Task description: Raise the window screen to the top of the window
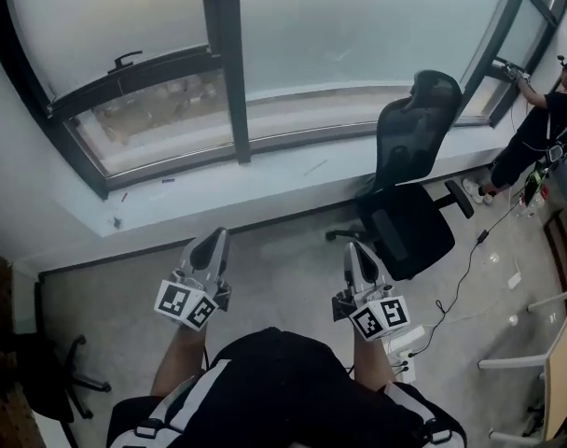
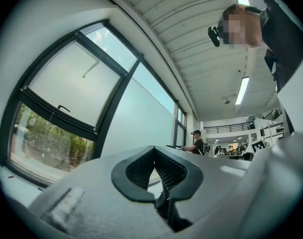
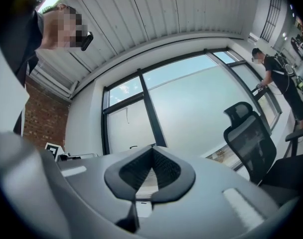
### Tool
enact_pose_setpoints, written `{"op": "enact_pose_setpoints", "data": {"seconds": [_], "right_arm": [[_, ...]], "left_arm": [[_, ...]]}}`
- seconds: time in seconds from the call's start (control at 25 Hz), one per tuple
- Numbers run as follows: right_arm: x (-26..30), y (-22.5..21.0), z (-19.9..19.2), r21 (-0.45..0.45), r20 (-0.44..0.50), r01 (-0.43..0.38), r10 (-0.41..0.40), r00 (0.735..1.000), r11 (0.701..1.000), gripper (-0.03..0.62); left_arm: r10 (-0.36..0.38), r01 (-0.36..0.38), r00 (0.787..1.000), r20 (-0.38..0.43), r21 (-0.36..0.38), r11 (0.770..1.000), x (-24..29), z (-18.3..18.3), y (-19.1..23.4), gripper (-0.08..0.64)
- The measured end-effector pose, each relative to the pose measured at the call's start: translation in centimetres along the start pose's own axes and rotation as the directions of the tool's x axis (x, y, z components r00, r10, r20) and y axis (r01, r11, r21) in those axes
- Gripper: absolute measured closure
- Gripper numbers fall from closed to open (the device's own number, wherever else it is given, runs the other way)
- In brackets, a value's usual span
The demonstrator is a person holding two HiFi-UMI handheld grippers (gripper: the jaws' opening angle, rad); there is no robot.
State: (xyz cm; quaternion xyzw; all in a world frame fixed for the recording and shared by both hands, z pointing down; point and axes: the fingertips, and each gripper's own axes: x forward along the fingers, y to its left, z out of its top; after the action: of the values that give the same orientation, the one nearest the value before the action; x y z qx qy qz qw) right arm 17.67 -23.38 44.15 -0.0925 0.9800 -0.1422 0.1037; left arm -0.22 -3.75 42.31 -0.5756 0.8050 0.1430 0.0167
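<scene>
Window screen point(image 1: 106, 17) hangs beyond left gripper point(image 1: 214, 238) and right gripper point(image 1: 356, 249) (both closed).

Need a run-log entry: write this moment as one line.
left gripper: shut, empty | right gripper: shut, empty | window screen: lowered, untouched

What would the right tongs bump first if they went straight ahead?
Probably the window, near its dark upright bar, though depth is unclear. The office chair stands off to the right.

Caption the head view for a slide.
Left tool and right tool, shut and empty, face the mostly lowered window screen.
</scene>
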Motion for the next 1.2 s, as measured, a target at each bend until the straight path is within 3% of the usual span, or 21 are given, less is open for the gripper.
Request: {"op": "enact_pose_setpoints", "data": {"seconds": [0.28,0.48,0.64,0.84,1.2], "right_arm": [[6.1,5.7,-3.3,0.036,-0.064,-0.179,0.181,0.981,0.983,0.586],[9.6,9.6,-5.8,0.068,-0.121,-0.303,0.309,0.943,0.951,0.587],[11.9,13.7,-6.6,0.127,-0.110,-0.412,0.425,0.898,0.902,0.588],[15.3,14.3,-8.5,0.119,-0.137,-0.467,0.480,0.867,0.876,0.586],[24.5,12.6,-9.1,0.147,-0.118,-0.518,0.535,0.836,0.842,0.588]], "left_arm": [[0.200,-0.201,0.979,0.028,0.016,0.979,-6.2,1.2,5.7,0.557],[0.328,-0.329,0.943,0.060,0.007,0.944,-10.7,1.9,8.2,0.557],[0.403,-0.405,0.911,0.083,0.002,0.914,-13.4,1.4,10.6,0.557],[0.484,-0.487,0.870,0.093,0.011,0.873,-13.7,1.9,12.6,0.557],[0.545,-0.552,0.831,0.112,0.040,0.833,-9.1,3.0,17.4,0.557]]}}
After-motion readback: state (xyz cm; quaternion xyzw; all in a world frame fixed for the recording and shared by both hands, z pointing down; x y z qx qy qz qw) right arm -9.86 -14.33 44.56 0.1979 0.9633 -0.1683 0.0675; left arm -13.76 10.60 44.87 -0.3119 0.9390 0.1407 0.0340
